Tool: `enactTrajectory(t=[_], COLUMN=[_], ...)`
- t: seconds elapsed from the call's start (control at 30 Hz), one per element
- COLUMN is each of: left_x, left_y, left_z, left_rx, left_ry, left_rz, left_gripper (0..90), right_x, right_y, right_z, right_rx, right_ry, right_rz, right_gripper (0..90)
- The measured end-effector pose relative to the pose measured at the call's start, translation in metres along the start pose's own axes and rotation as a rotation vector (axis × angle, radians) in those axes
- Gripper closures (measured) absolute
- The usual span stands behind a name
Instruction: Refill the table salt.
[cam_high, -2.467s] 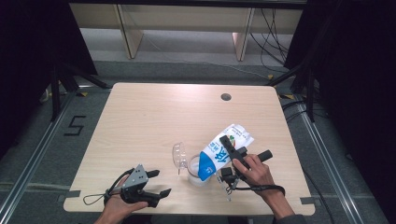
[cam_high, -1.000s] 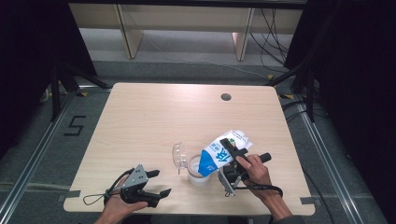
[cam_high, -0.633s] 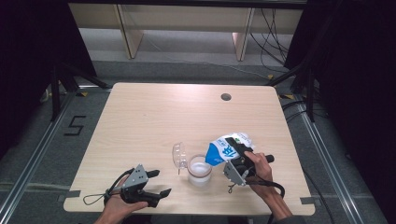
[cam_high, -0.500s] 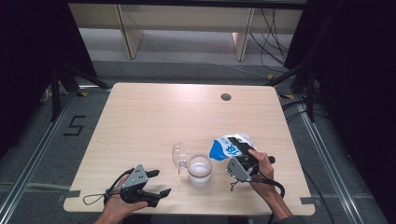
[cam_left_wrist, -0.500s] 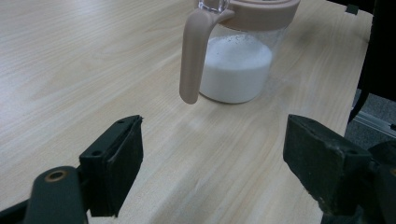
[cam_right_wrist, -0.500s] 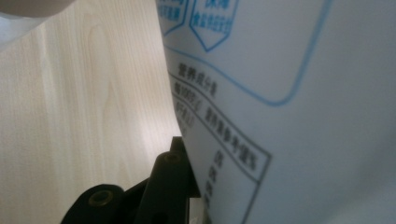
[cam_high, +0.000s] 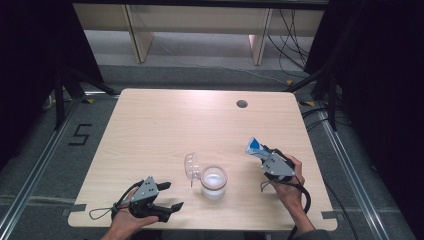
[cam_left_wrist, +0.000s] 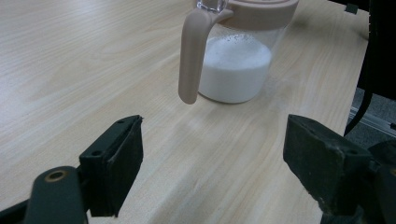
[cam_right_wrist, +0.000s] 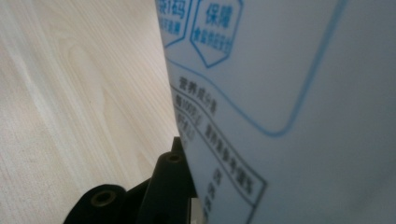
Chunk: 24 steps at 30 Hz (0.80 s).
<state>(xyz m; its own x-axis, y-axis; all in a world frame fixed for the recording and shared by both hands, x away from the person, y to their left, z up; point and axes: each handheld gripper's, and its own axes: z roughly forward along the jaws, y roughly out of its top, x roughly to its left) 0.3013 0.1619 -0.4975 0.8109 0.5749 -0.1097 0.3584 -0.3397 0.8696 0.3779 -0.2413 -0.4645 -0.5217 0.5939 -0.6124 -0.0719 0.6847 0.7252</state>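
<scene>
The left gripper (cam_high: 167, 196) rests at about seven o'clock on the pale wooden table (cam_high: 165, 120), its black jaws spread wide with nothing between them. From the left gripper view, the clear plastic jug with a beige lid and handle (cam_left_wrist: 233, 51), holding white powder, stands directly ahead at twelve o'clock from those jaws, upright, its handle turned toward them. In the high view the jug (cam_high: 213, 181) sits near the front edge at about six o'clock, its clear flip lid (cam_high: 192, 167) hinged open to the left.

At about four o'clock the right gripper (cam_high: 263, 153) pinches a white and blue printed pouch (cam_high: 254, 146), well clear of the jug. The right gripper view shows the pouch wall (cam_right_wrist: 289, 112) pressed against one jaw pad.

The left gripper is nearer the jug, so a grasp on the handle looks likely to fall to it, straight forward along its own axis.
</scene>
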Motion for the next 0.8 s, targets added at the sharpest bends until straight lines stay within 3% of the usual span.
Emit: enactTrajectory(t=[0.33,0.43,0.57,0.63,0.67,0.77,0.8], left_x=[0.000,0.000,0.000,0.000,0.000,0.000,0.000], left_y=[0.000,0.000,0.000,0.000,0.000,0.000,0.000], left_z=[0.000,0.000,0.000,0.000,0.000,0.000,0.000], left_rx=[0.005,-0.001,0.000,-0.001,-0.001,0.000,-0.001], left_ry=[0.005,0.000,0.001,0.001,0.001,0.000,0.001], left_rz=[0.000,-0.001,0.000,-0.001,-0.001,0.000,-0.001], left_gripper=[19.8,19.8,19.8,19.8,19.8,19.8,19.8], right_x=[-0.018,-0.022,-0.025,-0.025,-0.027,-0.026,-0.028], right_y=[-0.025,-0.030,-0.040,-0.046,-0.048,-0.051,-0.052], right_z=[0.004,0.005,0.008,0.010,0.010,0.010,0.011], right_rx=[-0.004,0.002,0.004,-0.002,-0.011,-0.011,-0.020], right_ry=[0.017,0.017,0.030,0.030,0.036,0.050,0.055], right_rz=[0.217,0.251,0.339,0.406,0.405,0.479,0.472], right_gripper=[78.3,78.4,78.5,78.6,78.6,79.0,79.1])
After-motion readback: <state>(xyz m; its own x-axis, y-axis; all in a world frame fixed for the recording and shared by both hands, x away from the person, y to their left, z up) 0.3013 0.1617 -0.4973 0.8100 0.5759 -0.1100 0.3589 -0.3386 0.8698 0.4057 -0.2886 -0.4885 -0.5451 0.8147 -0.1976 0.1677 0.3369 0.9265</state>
